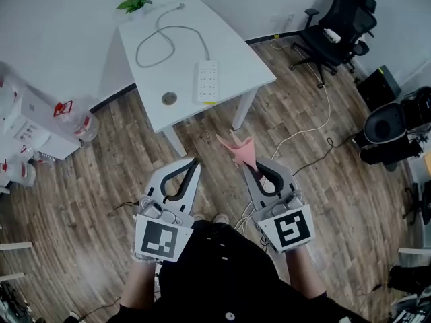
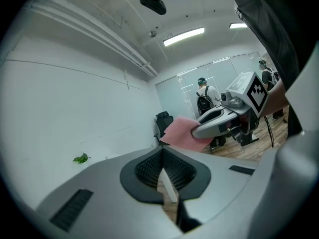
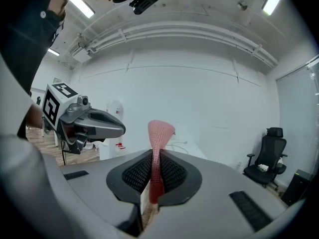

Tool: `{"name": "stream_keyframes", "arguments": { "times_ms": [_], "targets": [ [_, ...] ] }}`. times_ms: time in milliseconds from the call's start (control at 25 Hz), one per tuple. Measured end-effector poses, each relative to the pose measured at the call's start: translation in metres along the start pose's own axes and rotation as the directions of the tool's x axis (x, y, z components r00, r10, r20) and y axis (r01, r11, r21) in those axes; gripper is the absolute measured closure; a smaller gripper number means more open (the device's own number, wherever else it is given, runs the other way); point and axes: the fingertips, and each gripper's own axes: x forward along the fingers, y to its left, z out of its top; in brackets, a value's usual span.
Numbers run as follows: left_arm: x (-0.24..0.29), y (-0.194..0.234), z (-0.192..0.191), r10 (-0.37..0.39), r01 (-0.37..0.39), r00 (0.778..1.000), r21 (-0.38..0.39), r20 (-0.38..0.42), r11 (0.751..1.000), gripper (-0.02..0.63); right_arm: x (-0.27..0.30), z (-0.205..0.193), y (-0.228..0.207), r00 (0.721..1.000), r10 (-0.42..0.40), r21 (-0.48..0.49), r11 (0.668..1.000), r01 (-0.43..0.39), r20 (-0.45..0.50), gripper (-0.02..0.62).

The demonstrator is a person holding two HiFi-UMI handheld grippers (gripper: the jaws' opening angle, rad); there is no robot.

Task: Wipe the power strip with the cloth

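Note:
A white power strip (image 1: 207, 81) lies near the front edge of a small white table (image 1: 236, 46), its grey cord (image 1: 161, 38) looping toward the back. My right gripper (image 1: 256, 169) is shut on a pink cloth (image 1: 238, 149), well short of the table above the wooden floor. In the right gripper view the pink cloth (image 3: 158, 148) stands up from between the shut jaws. My left gripper (image 1: 193, 163) is shut with nothing in it, level with the right one. The left gripper view shows the right gripper (image 2: 197, 132) with the pink cloth (image 2: 179, 132).
A round grey cap (image 1: 169, 98) sits in the table top beside the strip. A green plant (image 1: 135, 3) is at the table's far corner. Black office chairs (image 1: 337, 25) stand at the right, white cabinets (image 1: 34, 130) at the left, loose cables (image 1: 303, 130) on the floor.

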Motion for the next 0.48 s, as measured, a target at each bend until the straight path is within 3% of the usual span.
{"name": "stream_keyframes", "arguments": {
  "times_ms": [480],
  "targets": [
    [0.015,-0.036,0.011,-0.004,0.004,1.0,0.013,0.004,1.0,0.597,-0.034,-0.017,-0.031,0.999,-0.039,0.02,0.999,0.039,0.01,0.548]
  ]
}}
